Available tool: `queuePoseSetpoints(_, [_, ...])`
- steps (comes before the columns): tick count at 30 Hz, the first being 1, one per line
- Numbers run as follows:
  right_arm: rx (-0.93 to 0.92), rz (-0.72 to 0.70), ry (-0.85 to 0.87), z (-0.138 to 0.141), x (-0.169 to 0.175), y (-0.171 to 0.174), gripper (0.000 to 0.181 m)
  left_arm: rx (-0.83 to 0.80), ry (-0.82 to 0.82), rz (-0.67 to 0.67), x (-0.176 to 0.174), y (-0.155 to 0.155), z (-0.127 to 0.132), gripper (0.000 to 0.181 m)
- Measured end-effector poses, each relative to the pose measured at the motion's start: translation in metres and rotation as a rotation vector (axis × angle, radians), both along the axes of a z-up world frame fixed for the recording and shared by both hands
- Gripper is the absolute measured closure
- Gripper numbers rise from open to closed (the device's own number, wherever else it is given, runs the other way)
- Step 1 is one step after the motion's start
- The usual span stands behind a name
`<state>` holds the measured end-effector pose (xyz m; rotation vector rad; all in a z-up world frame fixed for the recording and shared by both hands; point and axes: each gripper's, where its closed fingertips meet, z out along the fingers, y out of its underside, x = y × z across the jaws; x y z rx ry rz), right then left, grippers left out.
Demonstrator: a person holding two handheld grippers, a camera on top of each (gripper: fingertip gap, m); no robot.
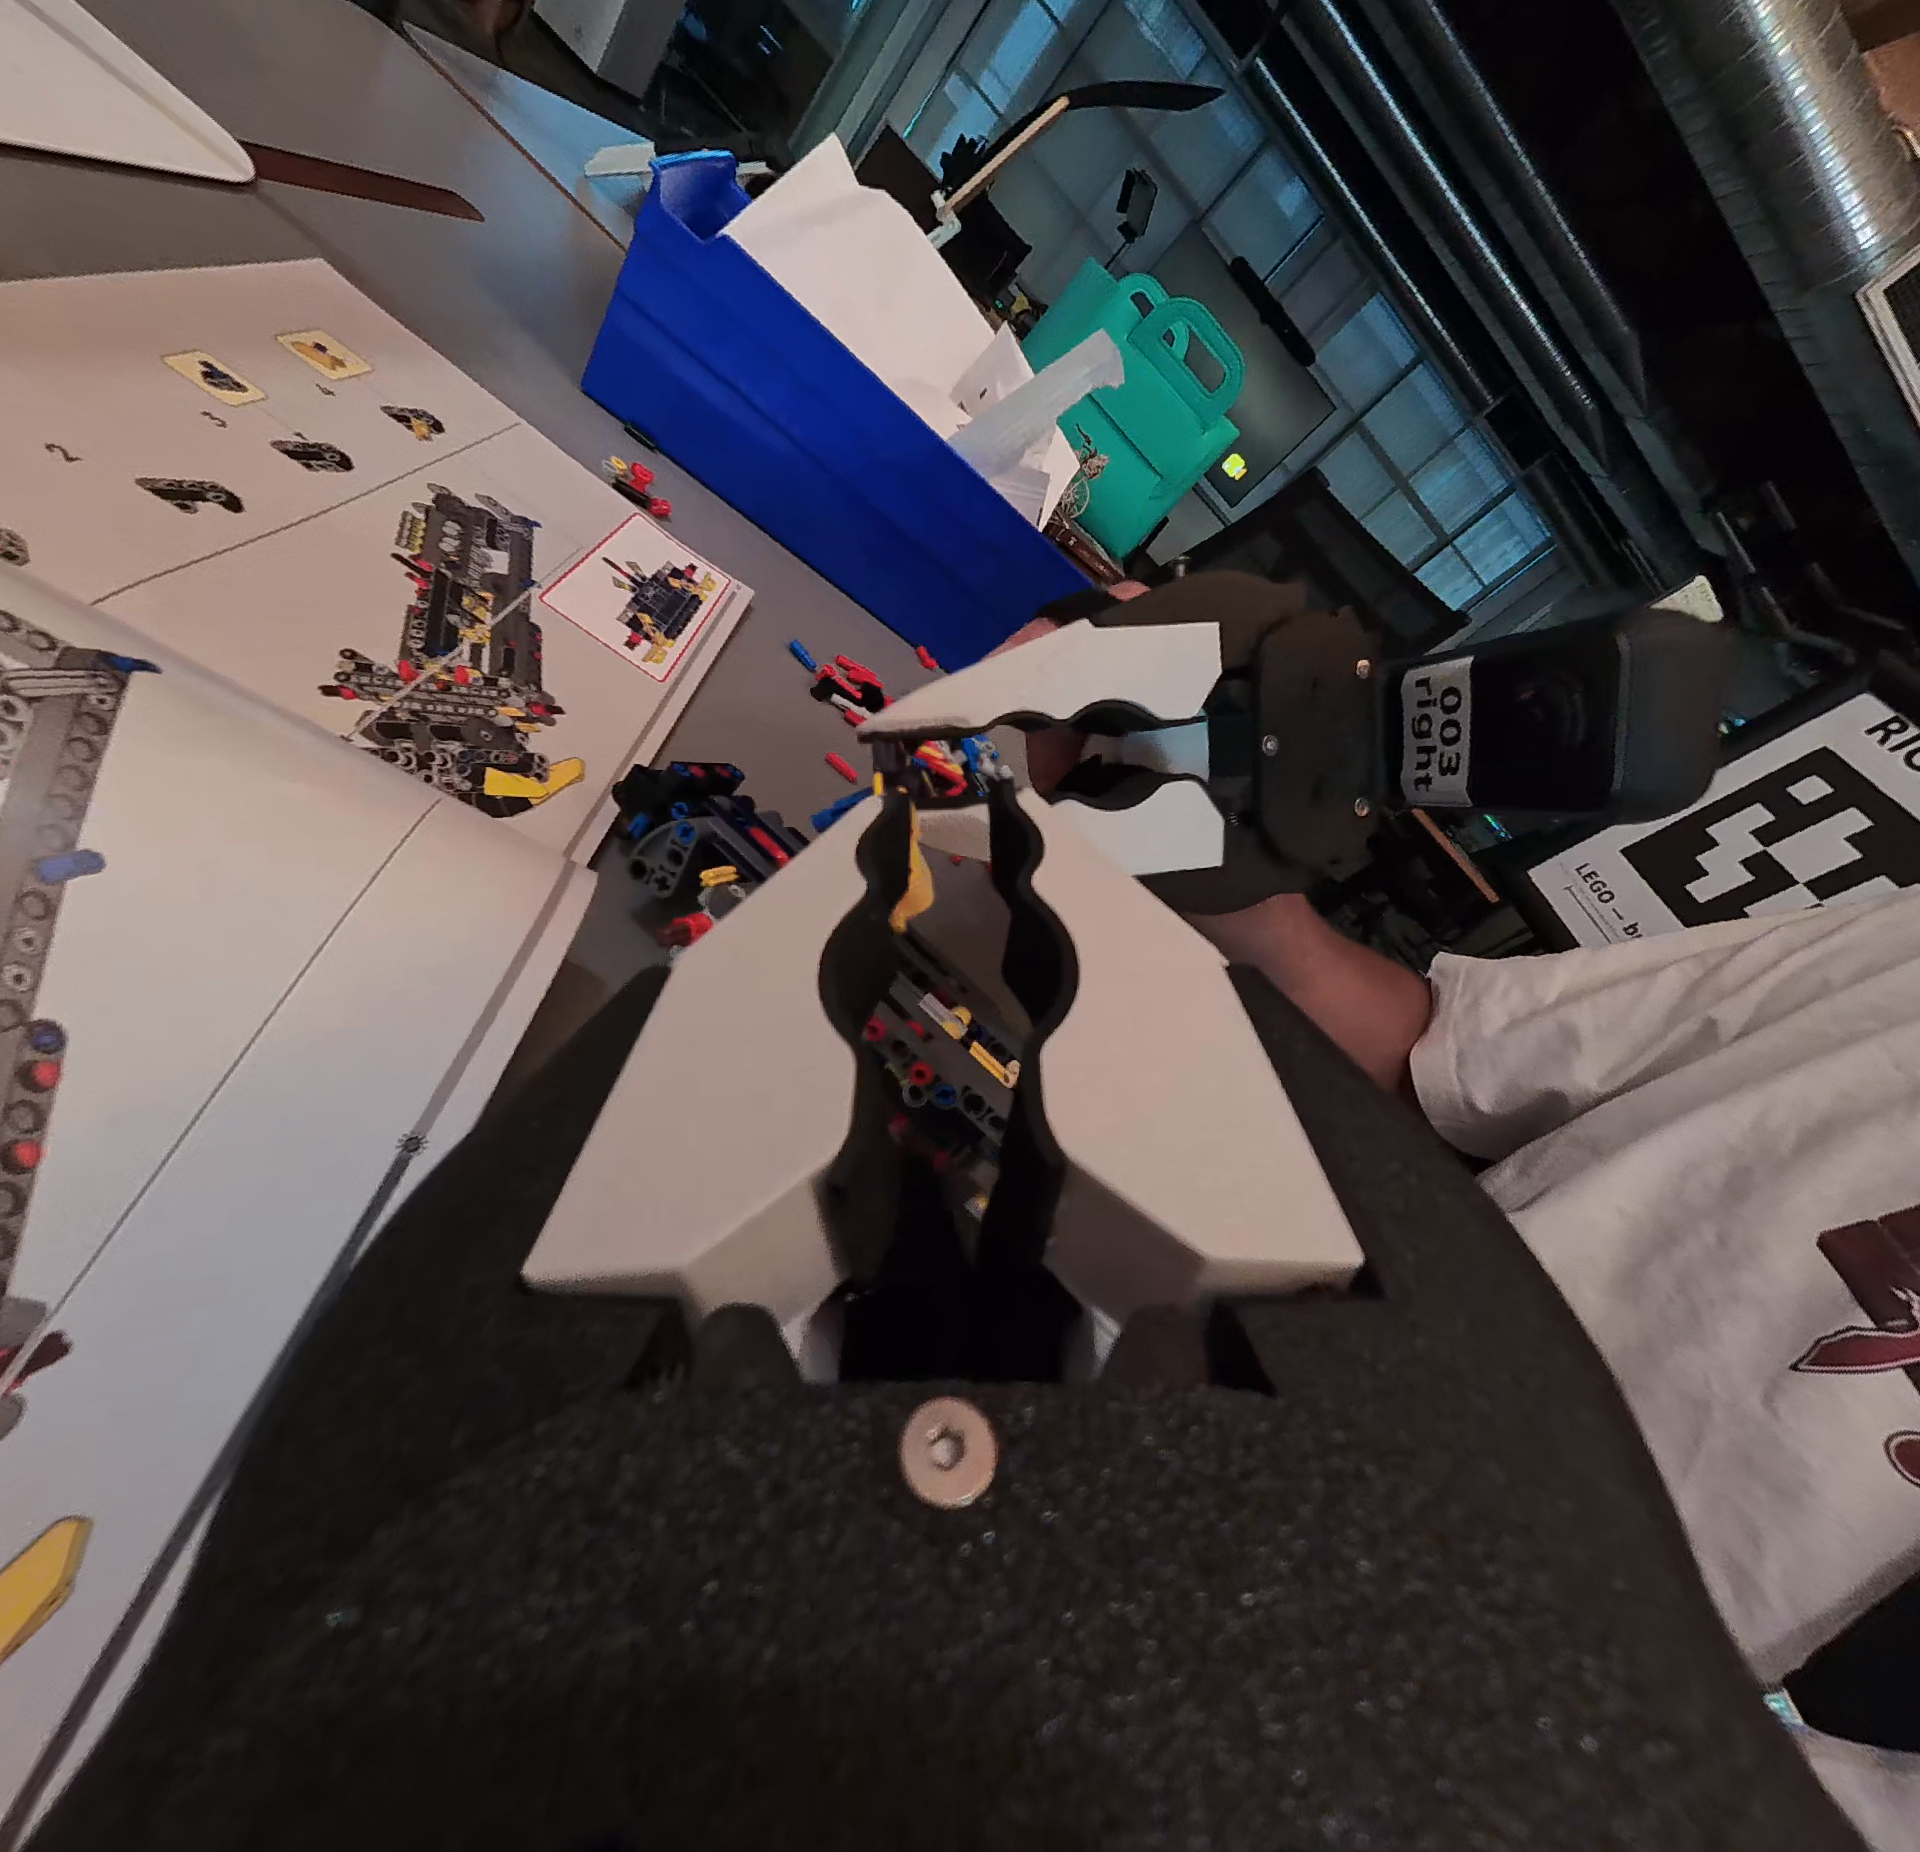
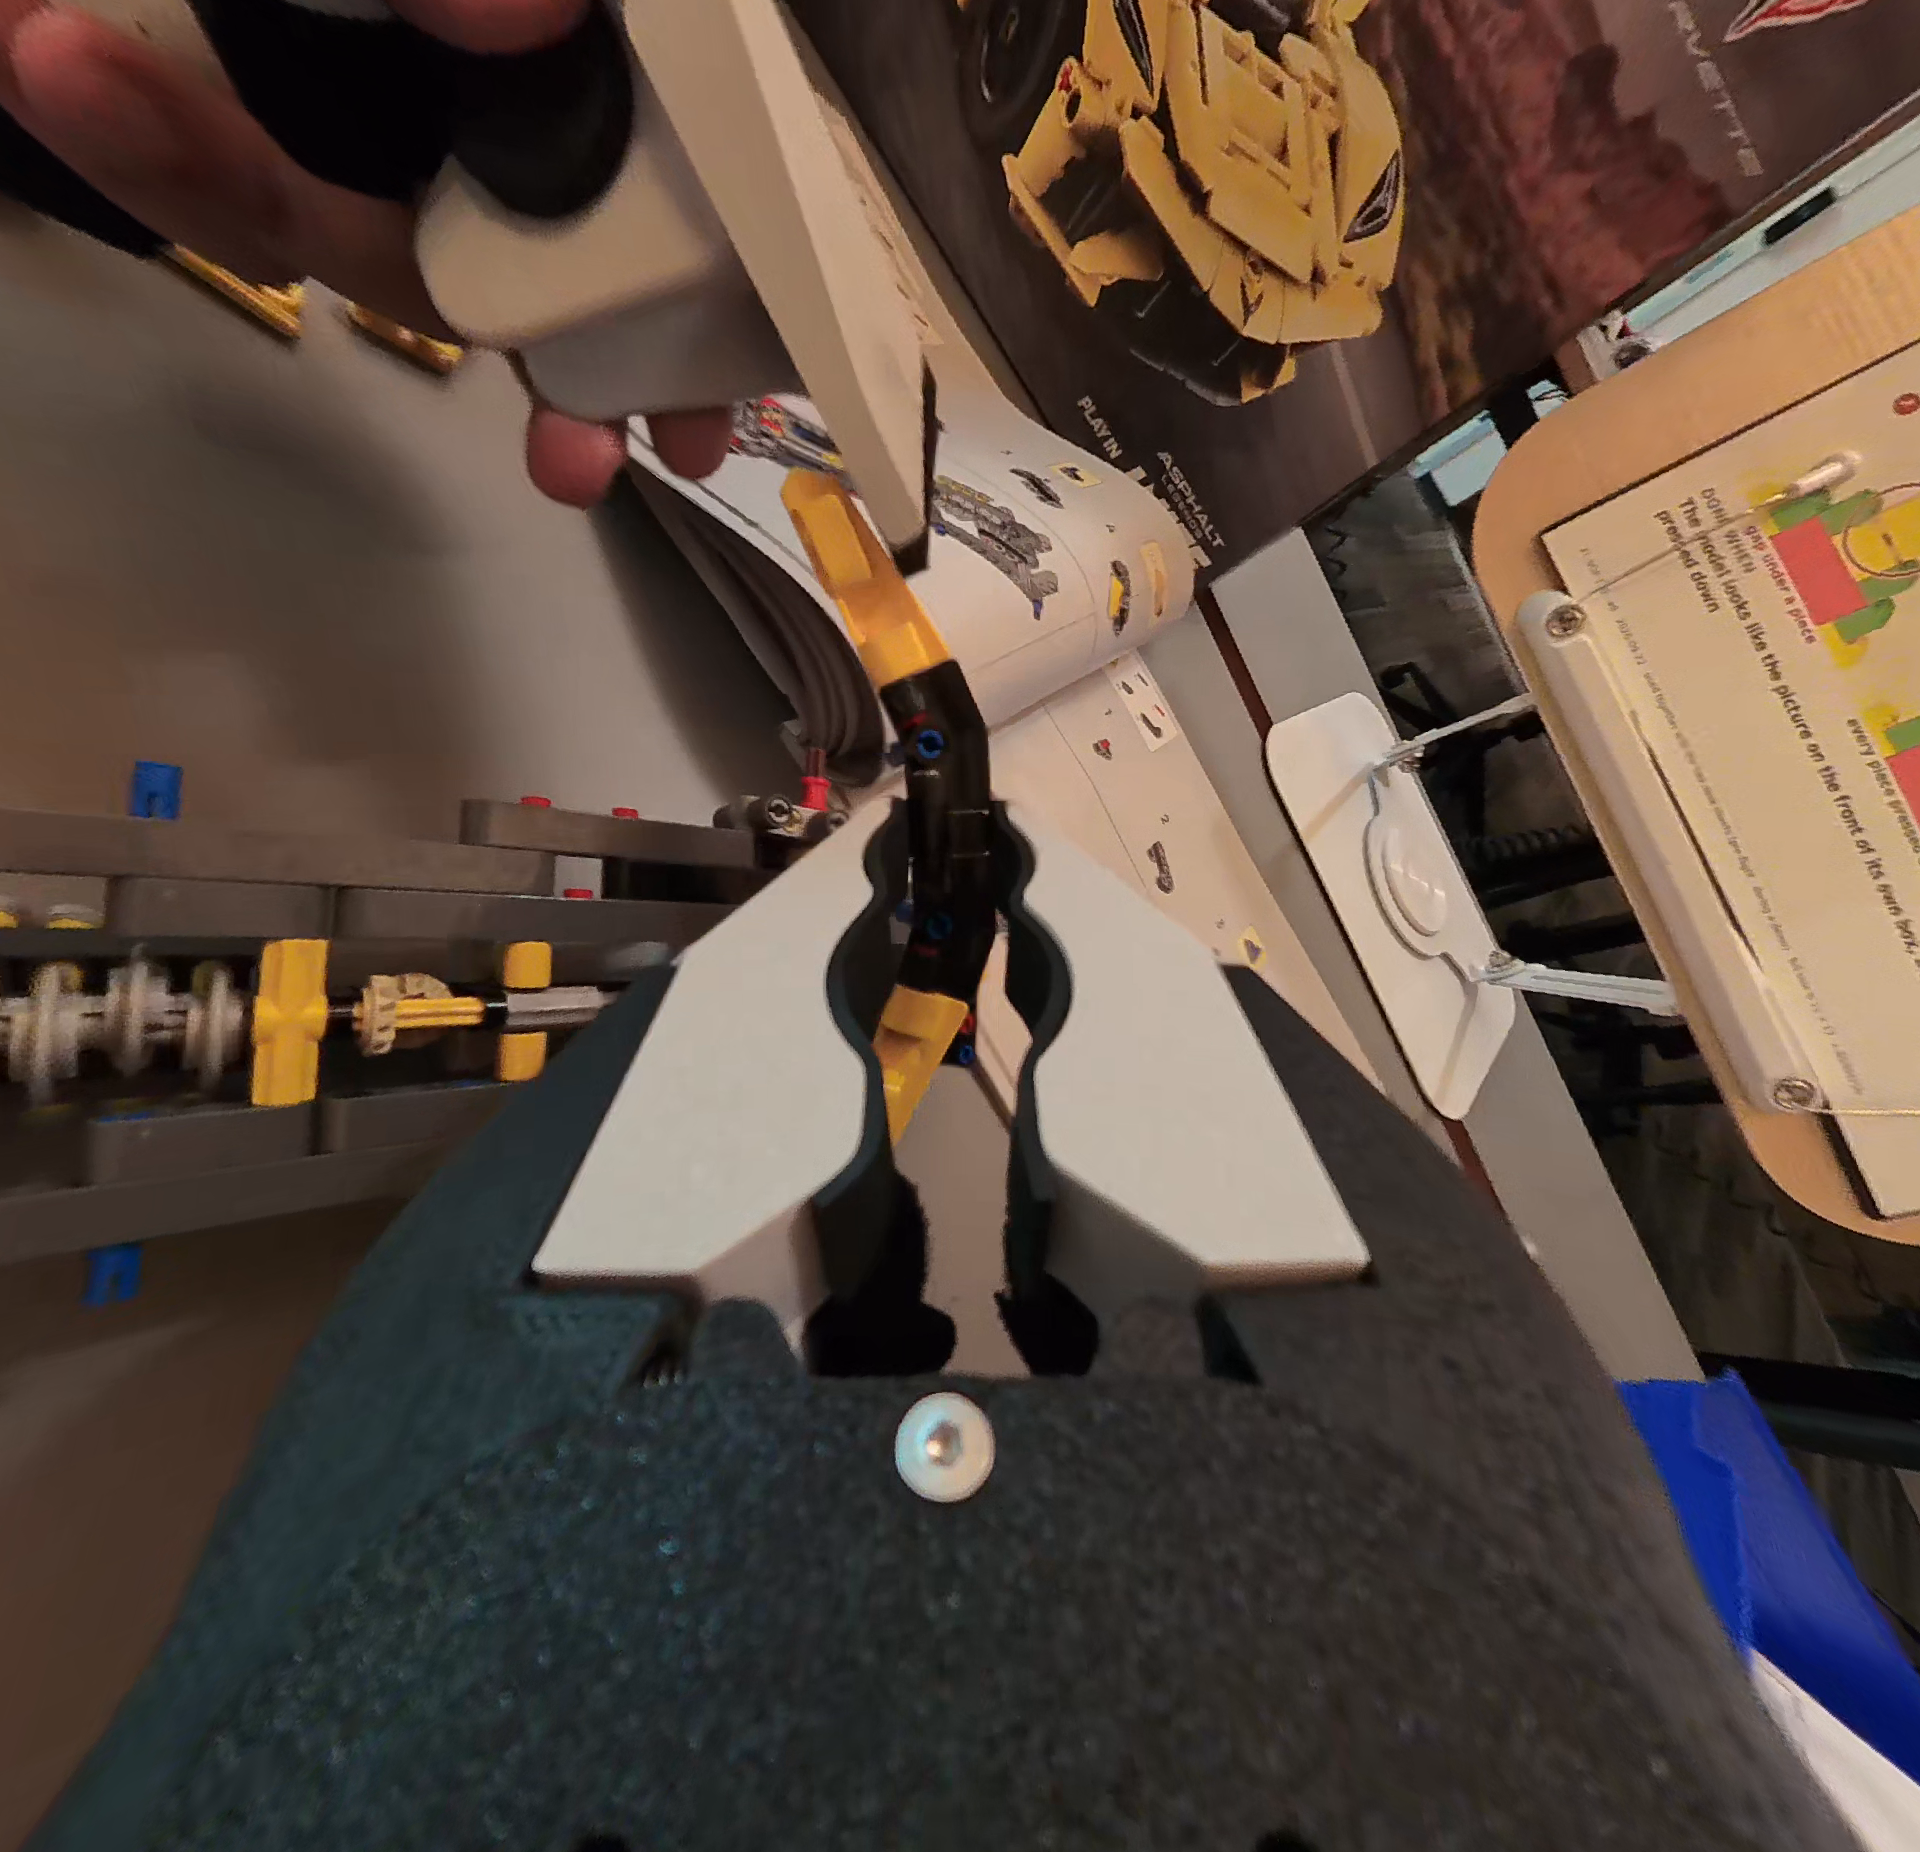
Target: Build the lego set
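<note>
Jaws of right gripper pinching black-and-yellow lego subassembly at black middle. Jaws of left gripper closed on same piece's yellow end, both held above tabletop. Open instruction booklet at left. Loose lego pieces beside blue bin. Grey chassis lying near.
</note>
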<state>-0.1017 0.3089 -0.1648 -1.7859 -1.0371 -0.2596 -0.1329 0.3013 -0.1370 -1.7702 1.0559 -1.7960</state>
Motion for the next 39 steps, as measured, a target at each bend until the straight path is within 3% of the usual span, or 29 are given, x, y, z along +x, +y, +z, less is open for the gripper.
queuePoseSetpoints(21, [0.068,-0.031,-0.009,0.009,0.003,0.003,0.168,0.157,0.074,0.047,-0.002,0.005,-0.007,0.16])
queuePoseSetpoints(25, [0.081,-0.031,-0.012,0.011,0.002,0.003,0.168,0.174,0.077,0.053,0.001,0.004,-0.009,0.173])
queuePoseSetpoints(29, [0.054,-0.024,0.055,0.008,-0.001,0.004,0.167,0.136,0.088,0.035,0.0,0.001,-0.01,0.174])
queuePoseSetpoints(33, [-0.047,0.017,0.151,0.003,-0.003,0.001,0.152,0.135,0.102,-0.013,-0.001,-0.008,-0.013,0.174])
queuePoseSetpoints(36, [-0.021,0.039,0.106,0.002,-0.002,-0.002,0.164,0.154,0.109,-0.006,0.002,-0.01,-0.013,0.174])
queuePoseSetpoints(39, [0.023,0.025,0.018,0.002,-0.001,-0.001,0.165,0.165,0.114,0.007,0.003,-0.009,-0.014,0.174])
